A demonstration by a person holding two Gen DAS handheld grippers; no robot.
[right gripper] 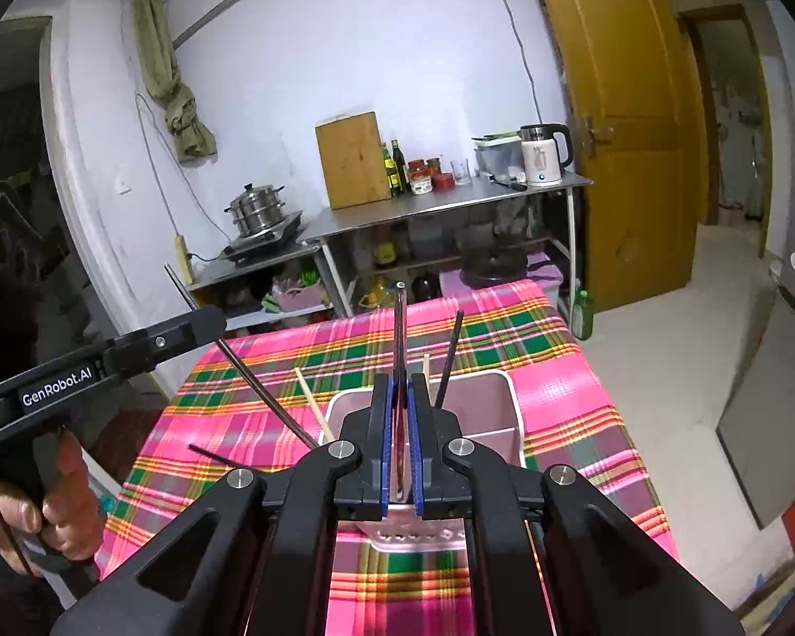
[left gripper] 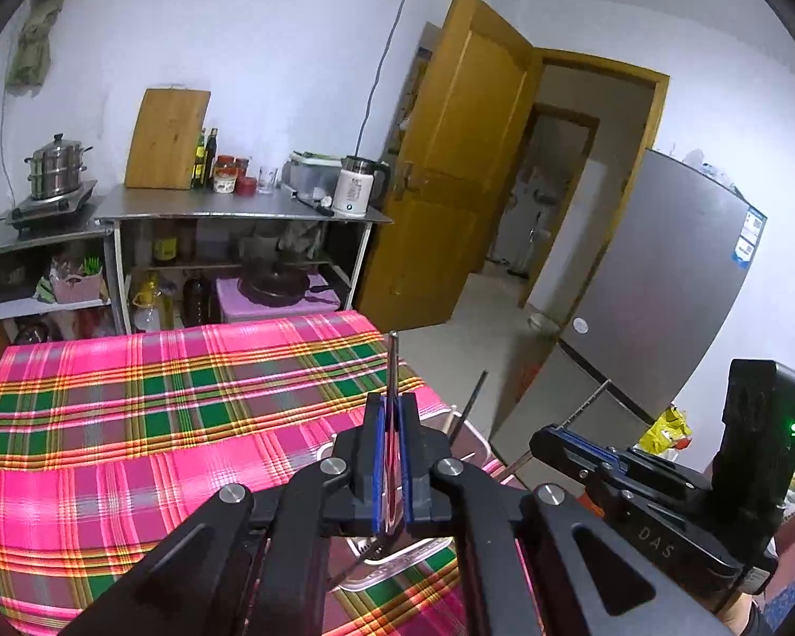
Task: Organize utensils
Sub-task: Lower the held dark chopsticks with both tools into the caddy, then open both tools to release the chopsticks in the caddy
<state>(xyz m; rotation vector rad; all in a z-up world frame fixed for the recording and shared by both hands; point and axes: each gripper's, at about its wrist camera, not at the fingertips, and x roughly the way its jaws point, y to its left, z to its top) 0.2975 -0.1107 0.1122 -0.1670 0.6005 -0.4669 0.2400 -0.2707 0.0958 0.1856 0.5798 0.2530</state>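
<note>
Left tool [left gripper: 392, 413] and right tool [right gripper: 402, 397], each pinching one metal chopstick [left gripper: 392, 365] [right gripper: 400, 328] upright above the pink utensil holder [right gripper: 503, 408] on the plaid-covered counter [right gripper: 556, 371], other chopsticks [right gripper: 449, 358] leaning inside.

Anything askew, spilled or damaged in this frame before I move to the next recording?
Nothing spilled or damaged. The wooden chopstick and black chopstick lean at different angles in the white holder, unsorted. Both the left gripper and right gripper are shut on a thin metal stick each.
</note>
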